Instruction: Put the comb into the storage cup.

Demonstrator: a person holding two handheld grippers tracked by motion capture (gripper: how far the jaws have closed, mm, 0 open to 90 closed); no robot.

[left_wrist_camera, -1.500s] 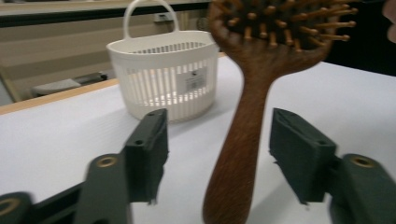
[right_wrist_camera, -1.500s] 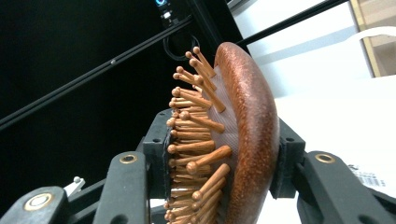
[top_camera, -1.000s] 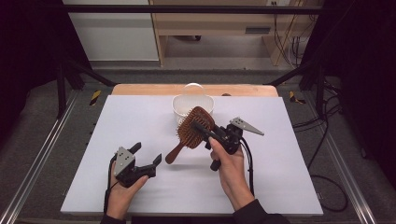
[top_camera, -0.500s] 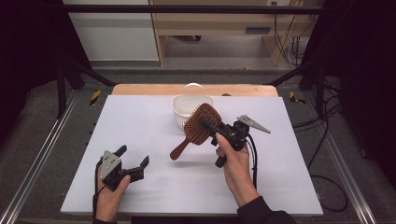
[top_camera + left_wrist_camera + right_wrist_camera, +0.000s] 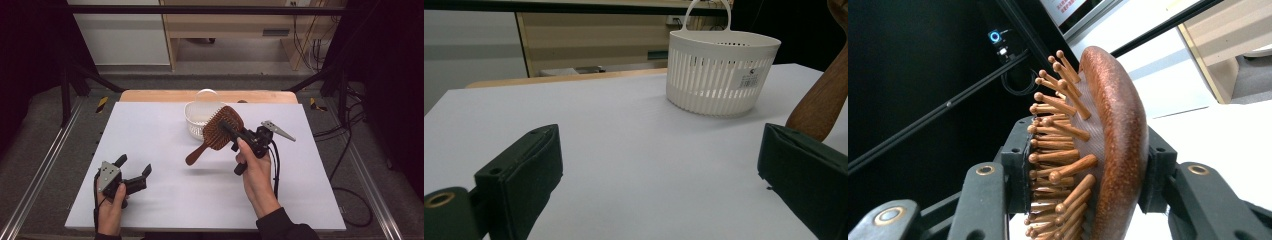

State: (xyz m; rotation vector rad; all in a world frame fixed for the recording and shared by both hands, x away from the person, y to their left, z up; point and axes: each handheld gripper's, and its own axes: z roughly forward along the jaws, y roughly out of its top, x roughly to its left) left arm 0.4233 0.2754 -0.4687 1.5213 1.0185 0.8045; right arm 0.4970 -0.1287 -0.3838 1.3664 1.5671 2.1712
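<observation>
A brown wooden hairbrush with wooden pins hangs above the white table sheet, its handle pointing down and left. My right gripper is shut on the brush head, in front of a white slatted basket. In the right gripper view both pads clamp the brush head across pins and back, held by my right gripper. My left gripper rests low at the near left, open; its jaws have just been opening with nothing between them. From the left gripper I see the basket and the brush handle.
A wooden board edges the far side of the sheet behind the basket. Metal frame rails run along both sides, and cables trail on the floor at the right. A cabinet stands beyond the table.
My left hand has slid left toward the near corner and its jaws stand wider. The right hand has carried the brush slightly right, closer in front of the basket.
</observation>
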